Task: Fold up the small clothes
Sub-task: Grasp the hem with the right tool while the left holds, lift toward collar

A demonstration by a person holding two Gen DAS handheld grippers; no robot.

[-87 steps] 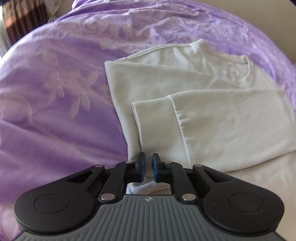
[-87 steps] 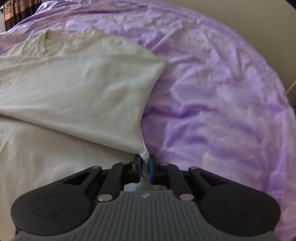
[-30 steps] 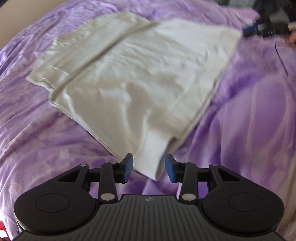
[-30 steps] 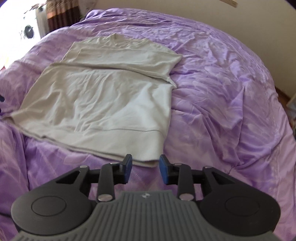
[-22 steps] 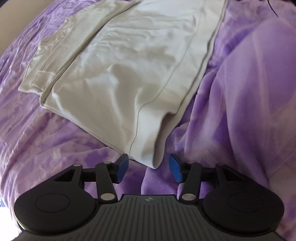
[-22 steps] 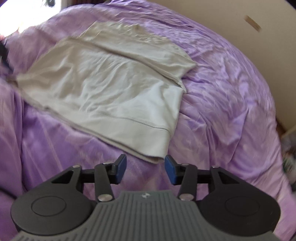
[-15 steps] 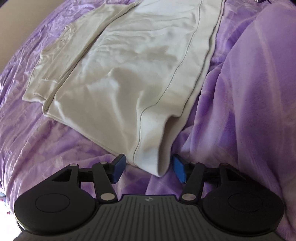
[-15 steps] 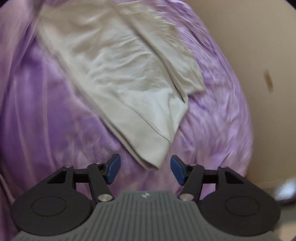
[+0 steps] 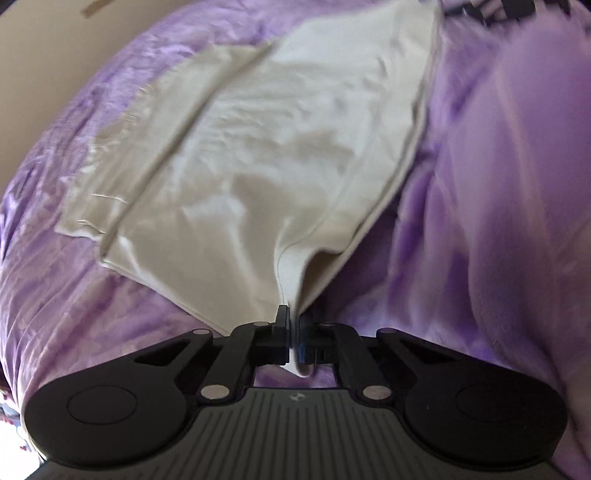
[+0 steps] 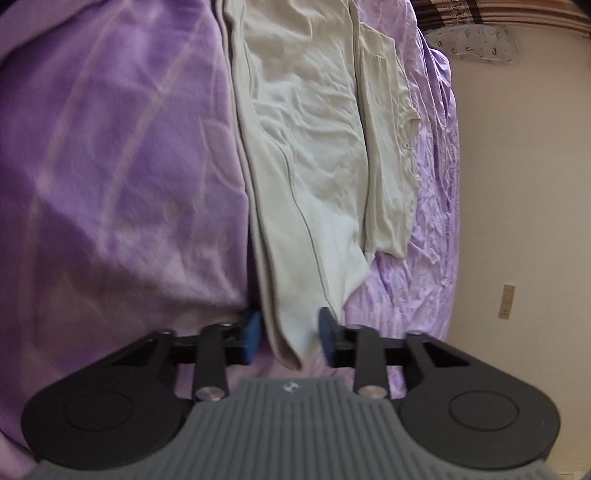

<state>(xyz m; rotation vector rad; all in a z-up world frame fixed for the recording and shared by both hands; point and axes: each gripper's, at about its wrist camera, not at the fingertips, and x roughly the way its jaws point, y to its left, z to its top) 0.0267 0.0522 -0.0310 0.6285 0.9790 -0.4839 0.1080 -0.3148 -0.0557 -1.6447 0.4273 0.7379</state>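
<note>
A cream long-sleeved shirt (image 9: 258, 155) lies on the purple bedspread (image 9: 498, 184) with its sleeves folded in. My left gripper (image 9: 293, 332) is shut on one bottom hem corner, and the cloth puckers up into the pads. In the right wrist view the shirt (image 10: 314, 129) runs away from me, neckline at the far right. My right gripper (image 10: 288, 334) is open, and the other hem corner hangs between its blue pads (image 10: 252, 332) without being pinched.
The bedspread (image 10: 110, 166) is rumpled and rises in a fold beside the shirt. A beige wall (image 10: 517, 184) with a socket plate (image 10: 506, 301) stands past the bed's far edge. A dark blurred object (image 9: 509, 9) shows at the left view's top right.
My left gripper closed on the hem corner that lay between its open pads. My right gripper rolled sideways and moved in so the other corner sits between its open pads.
</note>
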